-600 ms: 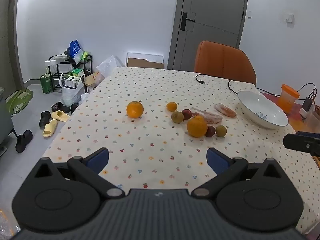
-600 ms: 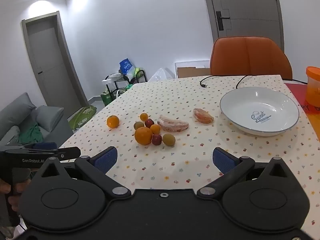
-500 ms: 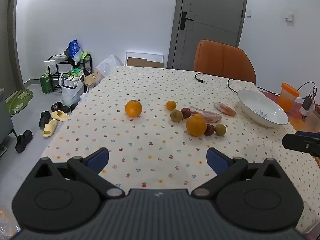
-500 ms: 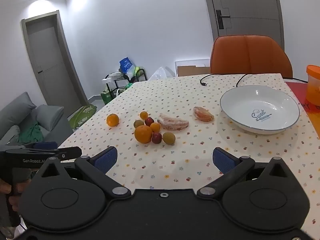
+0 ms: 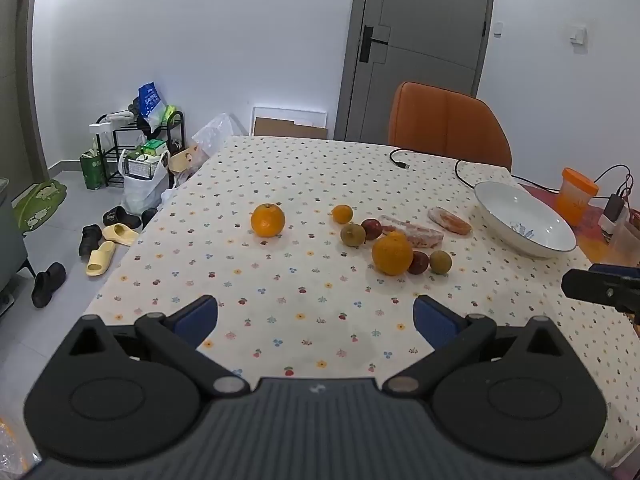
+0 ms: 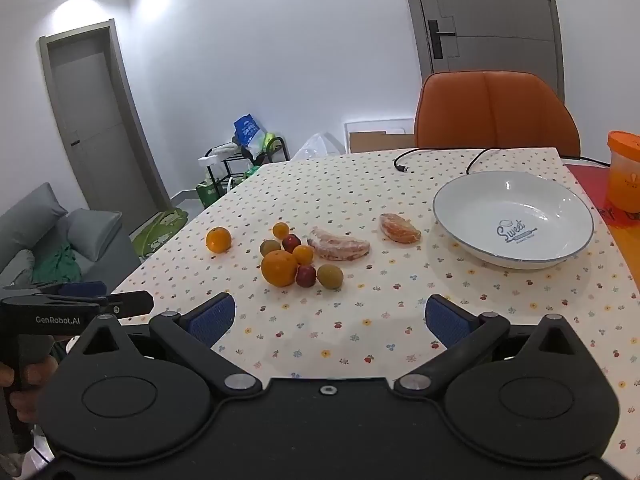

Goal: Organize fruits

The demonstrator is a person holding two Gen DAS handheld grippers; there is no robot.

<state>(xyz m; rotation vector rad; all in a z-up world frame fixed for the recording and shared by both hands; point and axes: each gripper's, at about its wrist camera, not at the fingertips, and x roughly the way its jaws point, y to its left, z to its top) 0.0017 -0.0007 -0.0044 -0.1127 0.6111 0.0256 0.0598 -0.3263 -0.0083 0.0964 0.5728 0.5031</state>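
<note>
only right wrist view shows grey sofa [image 6: 36, 232] beside table [image 6: 360, 184].

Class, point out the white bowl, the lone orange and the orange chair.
white bowl [image 6: 460, 220]: right wrist view, left inner wall.
lone orange [image 5: 267, 220]: left wrist view, middle.
orange chair [image 6: 496, 114]: right wrist view, backrest.

Left tool [image 5: 316, 314]: jaws spread wide, blue pads [image 5: 196, 318] facing each other, nothing between them. It is held level and low over the near tabletop edge, pointing forward.

Right tool [image 6: 330, 316]: jaws equally wide apart, pads [image 6: 446, 320] bare, nothing gripped. It points forward at a similar height.

Each tool appears at the edge of the other's view: the left one lies to the right tool's left, gripped at its handle by a hand [image 6: 24, 384].
</note>
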